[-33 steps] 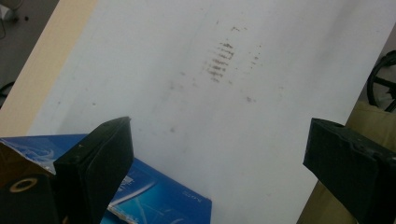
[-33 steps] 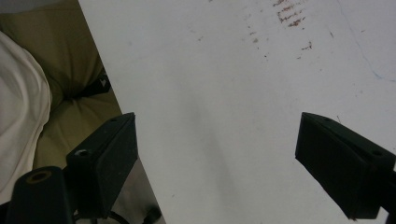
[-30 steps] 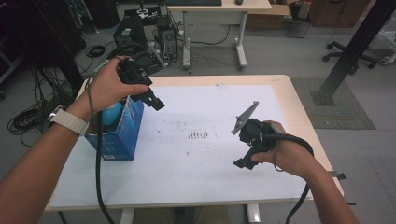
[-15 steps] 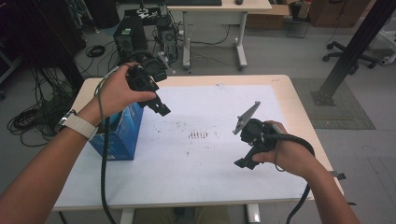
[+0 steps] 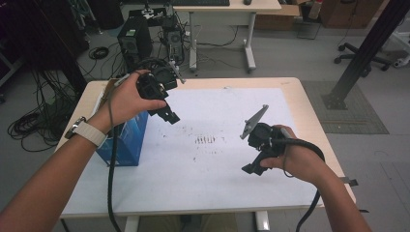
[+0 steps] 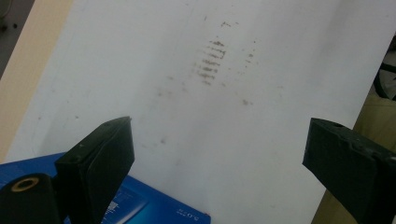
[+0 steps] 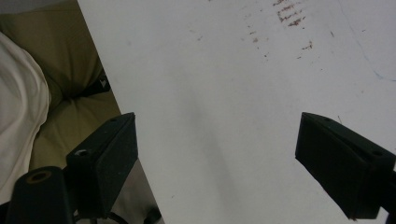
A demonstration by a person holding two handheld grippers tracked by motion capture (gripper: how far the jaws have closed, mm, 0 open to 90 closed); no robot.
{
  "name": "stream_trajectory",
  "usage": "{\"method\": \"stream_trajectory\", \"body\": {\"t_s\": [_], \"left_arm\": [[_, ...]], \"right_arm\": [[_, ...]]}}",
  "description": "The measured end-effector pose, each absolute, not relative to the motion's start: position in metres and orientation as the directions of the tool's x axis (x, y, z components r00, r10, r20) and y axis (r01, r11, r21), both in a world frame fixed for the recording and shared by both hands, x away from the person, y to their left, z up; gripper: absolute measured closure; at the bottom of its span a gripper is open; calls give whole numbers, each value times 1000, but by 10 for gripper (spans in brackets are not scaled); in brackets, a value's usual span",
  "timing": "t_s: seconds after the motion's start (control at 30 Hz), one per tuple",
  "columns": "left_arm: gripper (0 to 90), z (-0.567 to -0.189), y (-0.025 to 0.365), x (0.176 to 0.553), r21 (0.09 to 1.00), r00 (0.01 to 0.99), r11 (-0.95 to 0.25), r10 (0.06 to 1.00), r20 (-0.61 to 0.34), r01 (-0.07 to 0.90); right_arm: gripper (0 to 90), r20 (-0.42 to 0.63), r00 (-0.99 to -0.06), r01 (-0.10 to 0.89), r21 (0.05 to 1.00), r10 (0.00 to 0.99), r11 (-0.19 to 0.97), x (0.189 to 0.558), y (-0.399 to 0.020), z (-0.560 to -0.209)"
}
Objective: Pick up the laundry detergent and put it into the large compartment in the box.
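grey floor (image 5: 300,53), white desk (image 5: 227,6), cables (image 5: 29,125), office chair (image 5: 360,50).

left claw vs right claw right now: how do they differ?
The left claw hangs above the table's left side, right beside the blue box; the right claw sits low near the front right, with no object close by. The left claw's own view takes in the blue box below it; the right claw looks down across the sheet's edge. Shared: both stand wide open with nothing between the jaws.
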State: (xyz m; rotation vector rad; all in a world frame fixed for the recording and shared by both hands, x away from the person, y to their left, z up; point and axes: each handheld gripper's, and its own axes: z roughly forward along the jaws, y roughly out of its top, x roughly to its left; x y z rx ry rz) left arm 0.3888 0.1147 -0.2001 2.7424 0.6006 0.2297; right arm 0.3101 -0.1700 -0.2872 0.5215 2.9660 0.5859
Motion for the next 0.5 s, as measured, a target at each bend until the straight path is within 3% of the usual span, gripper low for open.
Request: {"method": "stream_trajectory", "body": {"t_s": [0.5], "left_arm": [[91, -201, 115, 391, 344, 896, -858, 435, 90, 382]], "right_arm": [[132, 0, -941, 314, 381, 340, 869, 312, -167, -290]]}}
